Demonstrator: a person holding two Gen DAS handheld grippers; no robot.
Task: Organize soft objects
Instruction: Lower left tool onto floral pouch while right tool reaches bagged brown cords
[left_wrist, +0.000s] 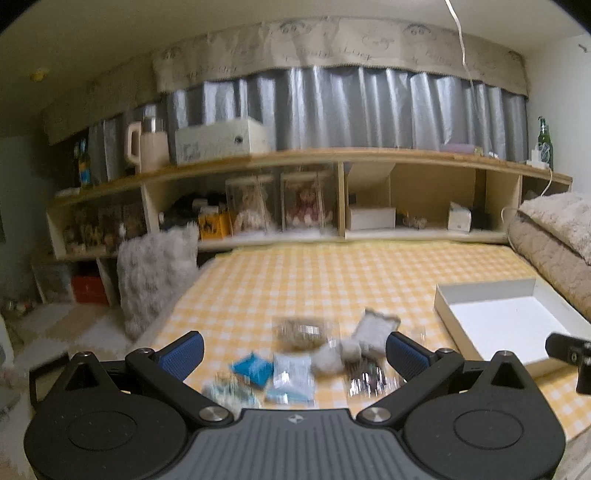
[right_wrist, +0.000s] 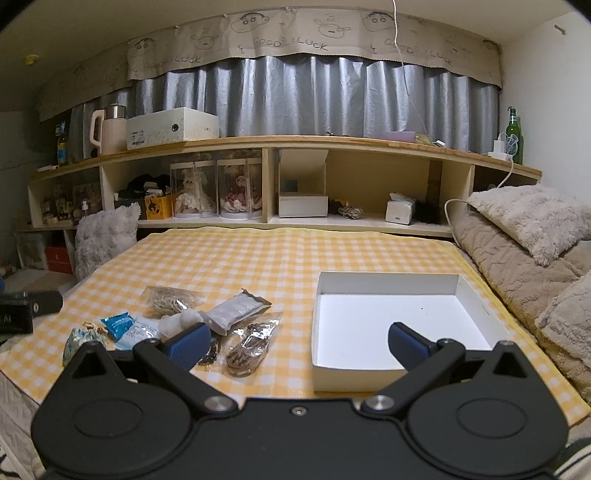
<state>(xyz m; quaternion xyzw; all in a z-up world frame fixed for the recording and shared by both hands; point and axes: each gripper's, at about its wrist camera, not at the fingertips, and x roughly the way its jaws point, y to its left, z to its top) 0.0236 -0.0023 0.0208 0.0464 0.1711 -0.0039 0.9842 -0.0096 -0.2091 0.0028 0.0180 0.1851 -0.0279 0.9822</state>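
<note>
Several small soft packets lie in a cluster on the yellow checked cloth (right_wrist: 258, 258): a grey pouch (right_wrist: 236, 310), a clear bag of brown cords (right_wrist: 170, 298), a blue sachet (right_wrist: 119, 324), a clear bag of dark beads (right_wrist: 248, 350) and a patterned pouch (right_wrist: 78, 343). An empty white box (right_wrist: 388, 291) stands to their right. My right gripper (right_wrist: 295, 343) is open above the cloth between packets and box. My left gripper (left_wrist: 295, 350) is open over the blurred packets, with the blue sachet (left_wrist: 251, 367) and grey pouch (left_wrist: 375, 328) between its fingers' span. The white box (left_wrist: 491, 291) is at its right.
A wooden shelf unit (right_wrist: 266, 142) with boxes, doll cases and a jug runs along the back under grey curtains. A fluffy grey cushion (right_wrist: 105, 236) leans at the left edge of the bed. Beige blankets and pillows (right_wrist: 528, 221) pile up on the right.
</note>
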